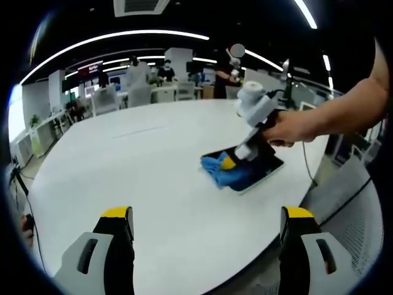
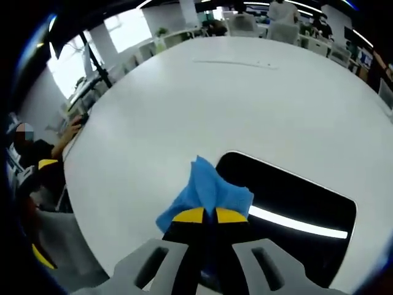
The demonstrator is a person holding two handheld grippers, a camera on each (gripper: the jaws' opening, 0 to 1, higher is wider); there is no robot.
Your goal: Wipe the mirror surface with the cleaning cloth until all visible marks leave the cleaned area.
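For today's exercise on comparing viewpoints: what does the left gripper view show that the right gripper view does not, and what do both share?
Left gripper view alone: the right gripper seen from outside, a person's hand gripping it, and the left gripper with its fingers spread apart over the white table.

Right gripper view alone: a bright light strip reflected in the mirror, and the yellow-tipped fingers closed on the blue cleaning cloth.

Both share: table, mirror, cloth on the mirror's edge, office background.

Bright ceiling strip lights (image 1: 123,37) glare off the mirror (image 2: 307,203); fisheye bends edges, background soft
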